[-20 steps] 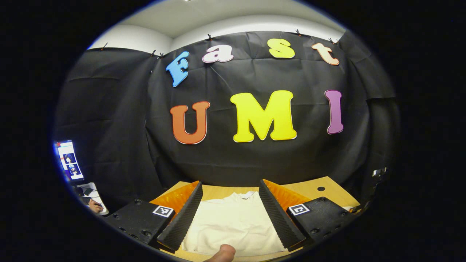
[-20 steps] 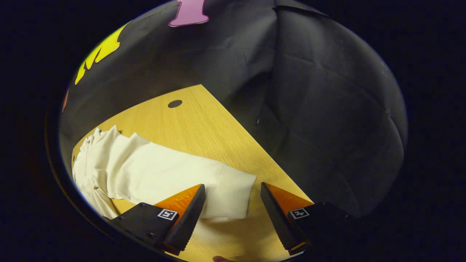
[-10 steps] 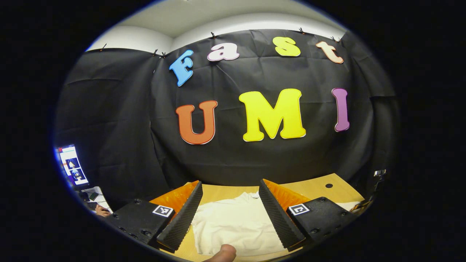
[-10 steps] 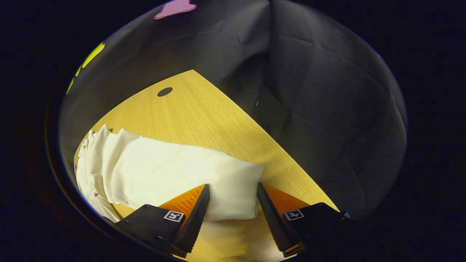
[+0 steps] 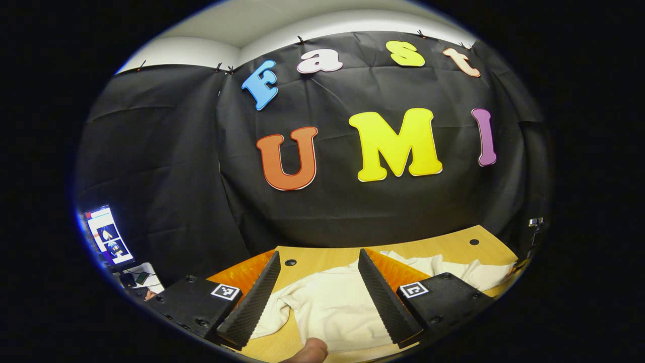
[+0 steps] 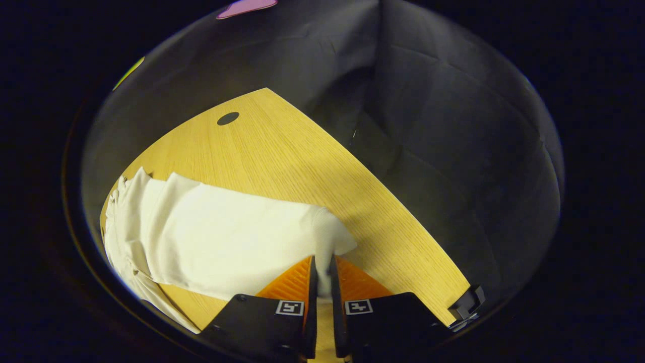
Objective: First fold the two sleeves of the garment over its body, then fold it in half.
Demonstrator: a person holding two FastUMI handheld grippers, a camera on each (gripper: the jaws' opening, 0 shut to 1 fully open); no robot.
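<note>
My right gripper [image 6: 322, 275] pinches the cuff of the cream garment's sleeve [image 6: 227, 237], which lies stretched across the wooden table [image 6: 302, 166]. My left gripper [image 5: 317, 297] hangs spread above the body [image 5: 332, 307]. The cloth looks soft and light — edges suit gripping best.

Right gripper [image 6: 322, 275] pinched closed; left gripper [image 5: 318, 287] spread.

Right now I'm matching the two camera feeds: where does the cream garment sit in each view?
Left gripper view: the garment lies low in the centre, between the open fingers.
Right gripper view: its sleeve stretches across the lower left, cuff pinched in the right gripper.
Shared landmark: the table's dark round hole.
</note>
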